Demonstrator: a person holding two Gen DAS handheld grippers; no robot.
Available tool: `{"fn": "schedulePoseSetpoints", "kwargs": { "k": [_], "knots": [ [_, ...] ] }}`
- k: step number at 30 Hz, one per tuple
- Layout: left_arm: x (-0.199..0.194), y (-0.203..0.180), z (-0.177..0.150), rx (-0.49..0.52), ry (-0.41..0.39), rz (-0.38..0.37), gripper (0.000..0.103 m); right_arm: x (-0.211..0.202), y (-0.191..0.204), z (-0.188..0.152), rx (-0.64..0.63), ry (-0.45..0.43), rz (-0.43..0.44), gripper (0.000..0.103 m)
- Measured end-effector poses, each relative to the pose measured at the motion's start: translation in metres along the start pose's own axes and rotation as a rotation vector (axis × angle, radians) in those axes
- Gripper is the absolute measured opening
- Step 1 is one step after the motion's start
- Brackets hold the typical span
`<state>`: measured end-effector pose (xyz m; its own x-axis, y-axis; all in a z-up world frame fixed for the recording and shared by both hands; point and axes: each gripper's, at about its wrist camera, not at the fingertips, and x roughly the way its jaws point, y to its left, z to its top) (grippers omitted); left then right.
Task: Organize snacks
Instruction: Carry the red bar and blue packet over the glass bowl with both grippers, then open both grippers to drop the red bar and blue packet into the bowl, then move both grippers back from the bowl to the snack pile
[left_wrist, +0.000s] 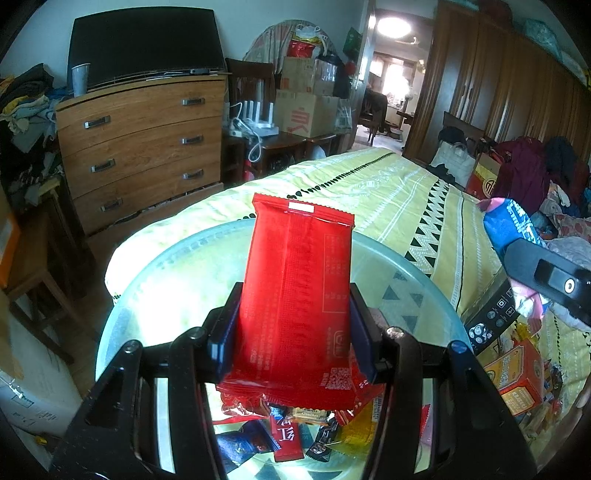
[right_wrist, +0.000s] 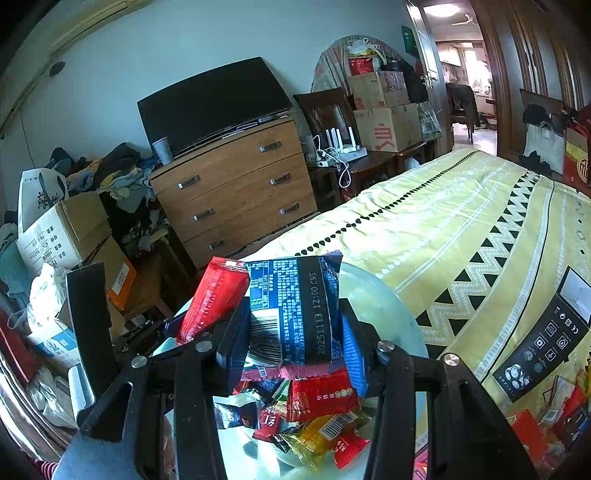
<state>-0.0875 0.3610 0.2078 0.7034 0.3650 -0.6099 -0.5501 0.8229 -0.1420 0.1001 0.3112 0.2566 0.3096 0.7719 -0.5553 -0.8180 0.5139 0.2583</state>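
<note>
1. One bed (left_wrist: 399, 192) with a yellow cover.
2. One glass bowl (left_wrist: 177, 266) on the bed, with a pile of small snacks (right_wrist: 317, 417) inside.
3. Two tools above the bowl: the left tool (left_wrist: 295, 328) squeezes one red packet (left_wrist: 295, 295), the right tool (right_wrist: 295, 339) squeezes one blue packet (right_wrist: 295, 306).

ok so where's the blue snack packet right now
The blue snack packet is clamped in the right gripper, held above the glass bowl of snacks, just right of the red packet in the left gripper.
</note>
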Motion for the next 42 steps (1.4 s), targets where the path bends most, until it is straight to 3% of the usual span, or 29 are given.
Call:
{"fn": "schedulePoseSetpoints", "kwargs": {
  "k": [16,24,25,27,32,37,42],
  "knots": [
    [0.016,0.008,0.001,-0.002,0.041,0.014,0.055,0.022,-0.013,-0.005,0.050,0.036,0.019,0.050],
    [0.023,0.007,0.004,-0.002,0.041,0.042,0.074,0.031,-0.024,-0.006,0.062,0.035,0.039,0.051],
    [0.024,0.008,0.004,-0.007,0.045,0.043,0.075,0.032,-0.025,-0.005,0.059,0.037,0.037,0.053],
    [0.026,0.009,0.006,-0.016,0.048,0.049,0.079,0.032,-0.027,-0.007,0.053,0.037,0.034,0.068],
    [0.025,0.012,0.009,-0.048,0.049,0.063,0.082,0.027,-0.036,-0.010,0.050,0.026,0.018,0.083],
    [0.006,-0.002,0.012,-0.048,-0.006,0.061,0.086,0.002,-0.042,-0.015,0.053,-0.011,0.010,0.085],
    [-0.014,-0.039,0.009,-0.008,-0.063,0.029,0.092,-0.045,-0.049,-0.026,0.046,-0.067,-0.027,0.086]
  ]
}}
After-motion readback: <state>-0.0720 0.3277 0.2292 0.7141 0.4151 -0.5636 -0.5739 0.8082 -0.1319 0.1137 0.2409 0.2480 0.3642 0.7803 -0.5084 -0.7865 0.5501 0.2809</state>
